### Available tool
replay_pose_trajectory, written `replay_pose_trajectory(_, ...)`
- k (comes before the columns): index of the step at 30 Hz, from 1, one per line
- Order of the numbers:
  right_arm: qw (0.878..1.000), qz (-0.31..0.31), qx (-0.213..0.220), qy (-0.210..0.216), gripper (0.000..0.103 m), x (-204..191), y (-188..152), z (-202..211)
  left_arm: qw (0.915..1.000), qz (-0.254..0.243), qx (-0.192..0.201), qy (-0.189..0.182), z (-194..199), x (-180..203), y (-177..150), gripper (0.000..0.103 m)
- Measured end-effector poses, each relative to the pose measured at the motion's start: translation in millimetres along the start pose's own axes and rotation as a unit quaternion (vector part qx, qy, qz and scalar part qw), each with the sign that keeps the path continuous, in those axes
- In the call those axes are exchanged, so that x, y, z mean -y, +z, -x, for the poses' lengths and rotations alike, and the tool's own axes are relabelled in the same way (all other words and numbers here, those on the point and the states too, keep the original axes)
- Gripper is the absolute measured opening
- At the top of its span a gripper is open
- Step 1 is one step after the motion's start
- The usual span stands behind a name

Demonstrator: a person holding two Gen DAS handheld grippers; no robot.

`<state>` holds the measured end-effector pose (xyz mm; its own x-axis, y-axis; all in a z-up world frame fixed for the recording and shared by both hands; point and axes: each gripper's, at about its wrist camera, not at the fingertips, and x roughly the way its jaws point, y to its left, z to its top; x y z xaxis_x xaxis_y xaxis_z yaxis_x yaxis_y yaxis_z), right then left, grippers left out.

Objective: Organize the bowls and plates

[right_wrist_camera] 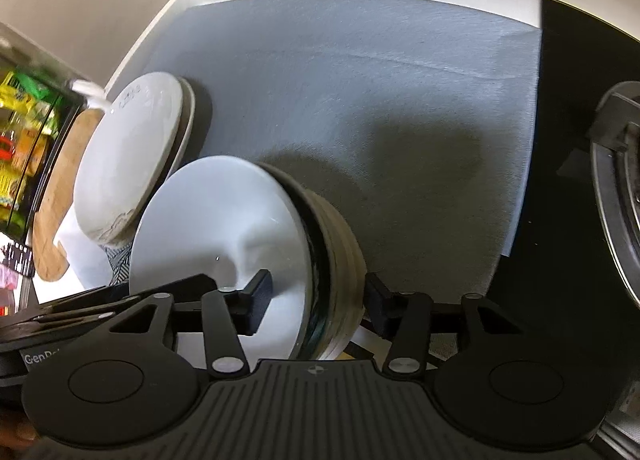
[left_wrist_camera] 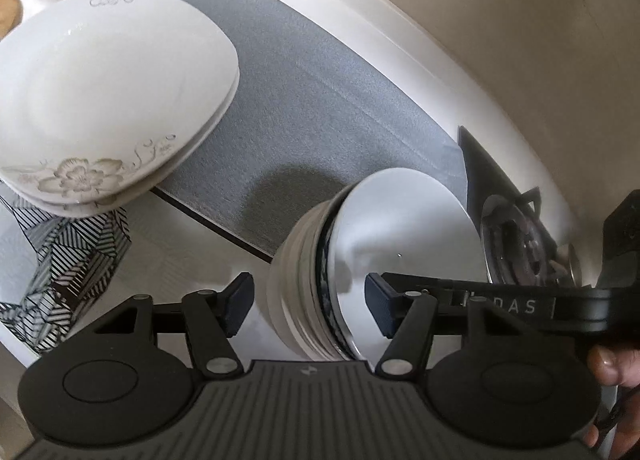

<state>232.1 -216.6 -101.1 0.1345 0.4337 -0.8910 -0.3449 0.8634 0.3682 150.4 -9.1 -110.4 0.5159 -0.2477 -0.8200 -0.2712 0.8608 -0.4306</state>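
Both grippers straddle the stack of round plates [left_wrist_camera: 320, 284] from opposite sides, presumably to lift it together; left gripper [left_wrist_camera: 308, 308] and right gripper [right_wrist_camera: 316, 300] fingers stand apart, unclamped; the stack rests at the grey mat's [left_wrist_camera: 320, 99] near edge on the table.

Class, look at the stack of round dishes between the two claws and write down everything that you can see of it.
The stack of round dishes is several nested pieces: a plain white glossy plate on top, a dark-patterned rim beneath it, then cream ribbed ones, ceramic by the look. It sits at the near edge of the grey mat. The left claw and right claw each straddle the stack's rim from opposite sides, open; whether any pad touches it cannot be told.
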Motion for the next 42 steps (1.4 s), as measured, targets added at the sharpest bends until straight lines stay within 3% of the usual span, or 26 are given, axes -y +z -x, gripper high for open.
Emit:
replay_pose_trajectory(3, 1.000, 0.008, -0.005, 0.005, 0.056, 0.0, 2.0, -1.8, 1.0000, -0.002, -0.006, -0.005, -3.2, 1.8, -3.9, 0.048)
replay_pose_trajectory(6, 1.000, 0.015, -0.009, 0.009, 0.056, 0.6, 3.8, -3.9, 0.9995, -0.026, 0.004, 0.016, -3.1, 8.1, -8.2, 0.042)
replay_pose_trajectory(18, 1.000, 0.018, 0.001, 0.019, 0.046, -7.5, -12.4, -0.7, 0.9994, -0.028, 0.002, 0.020, 7.1, -11.6, -7.1, 0.040)
replay_pose_trajectory(28, 1.000, 0.010, 0.000, 0.029, 0.047, -13.7, -19.3, -2.5, 0.9988, -0.043, 0.003, 0.022, 6.3, -11.0, -7.1, 0.044)
replay_pose_trajectory(35, 0.999, 0.023, -0.004, 0.029, 0.056, -17.6, -17.4, -6.8, 0.9987, -0.045, 0.004, 0.024, 4.8, -10.3, -8.6, 0.047)
replay_pose_trajectory(42, 0.999, 0.028, 0.004, 0.034, 0.055, -16.6, -21.1, -5.7, 0.9983, -0.050, 0.009, 0.030, 7.7, -10.7, -10.4, 0.045)
